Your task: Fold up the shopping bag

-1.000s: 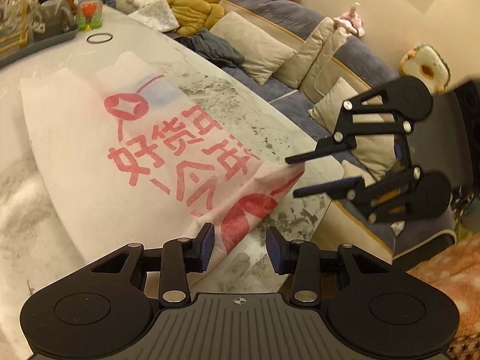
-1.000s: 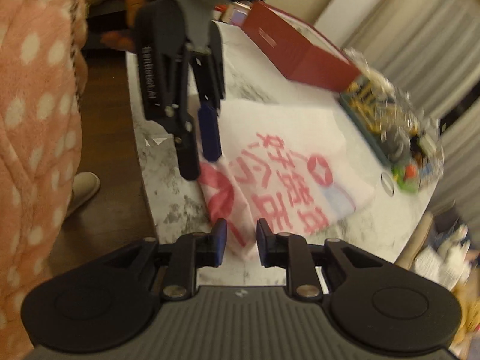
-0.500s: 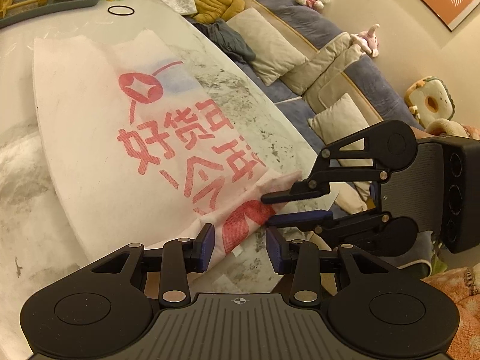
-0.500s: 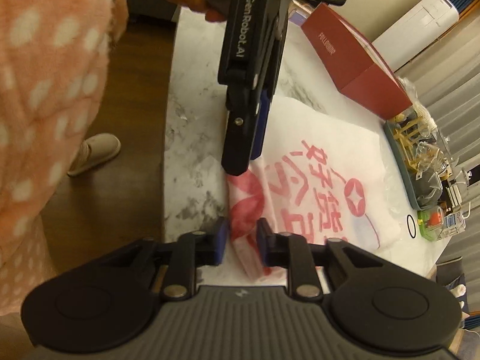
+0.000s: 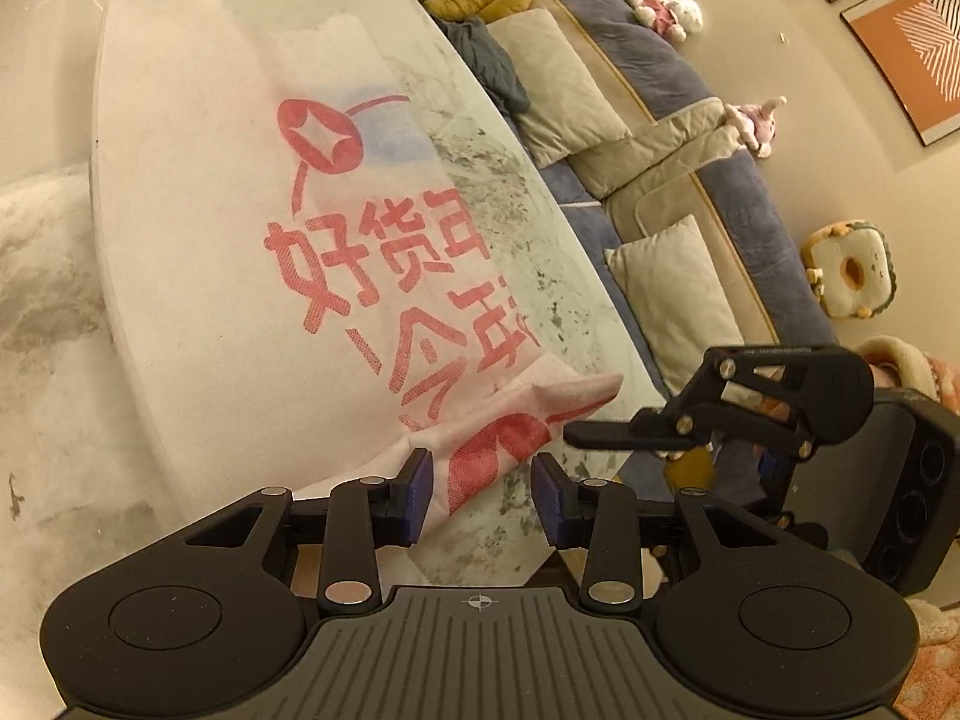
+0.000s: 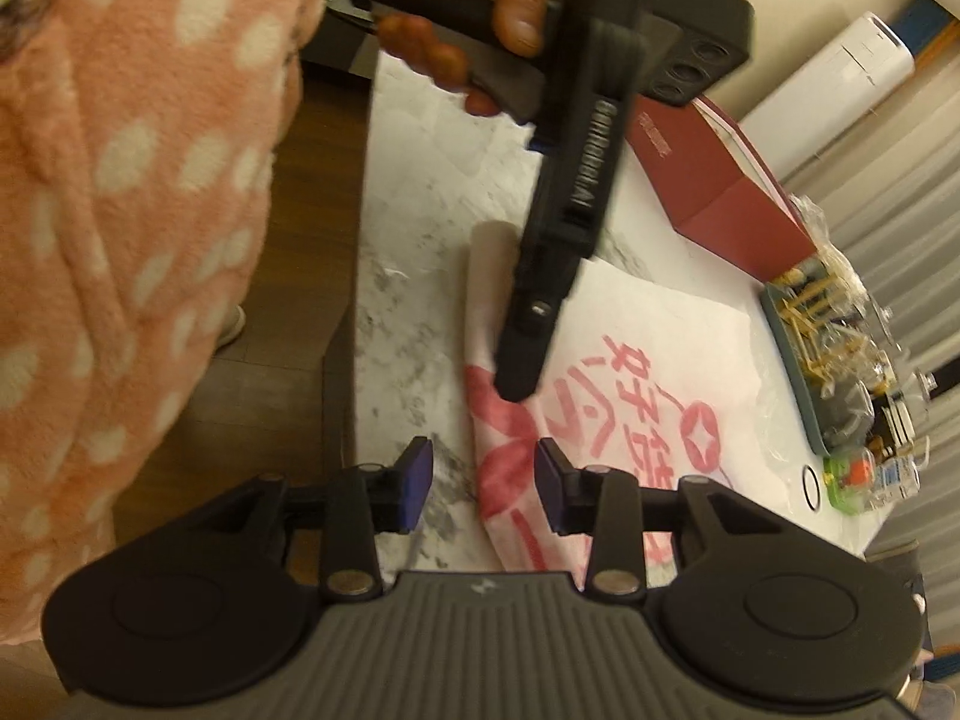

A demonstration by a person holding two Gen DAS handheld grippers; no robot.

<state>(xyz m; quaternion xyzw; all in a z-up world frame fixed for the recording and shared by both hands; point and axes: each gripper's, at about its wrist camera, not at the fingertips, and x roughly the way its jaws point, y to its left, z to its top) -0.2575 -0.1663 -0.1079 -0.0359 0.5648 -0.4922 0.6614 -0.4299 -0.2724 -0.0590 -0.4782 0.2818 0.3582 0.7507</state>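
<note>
Shopping bag [image 5: 252, 252] flat on desk [image 5: 54, 396], long axis running to upper left of frame; near hem bunched between left claw [image 5: 480, 489] (pads apart, unclamped). Right claw [image 6: 483, 480] likewise apart, astride same hem.

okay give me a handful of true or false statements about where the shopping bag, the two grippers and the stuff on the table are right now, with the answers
1. The shopping bag lies on a marble table. True.
2. The left gripper is shut on the bag. False: its fingers are apart, with the bag's near edge between them.
3. The right gripper is open. True.
4. A red box sits beyond the bag. True.
5. The bag's print is green. False: it is red.
</note>
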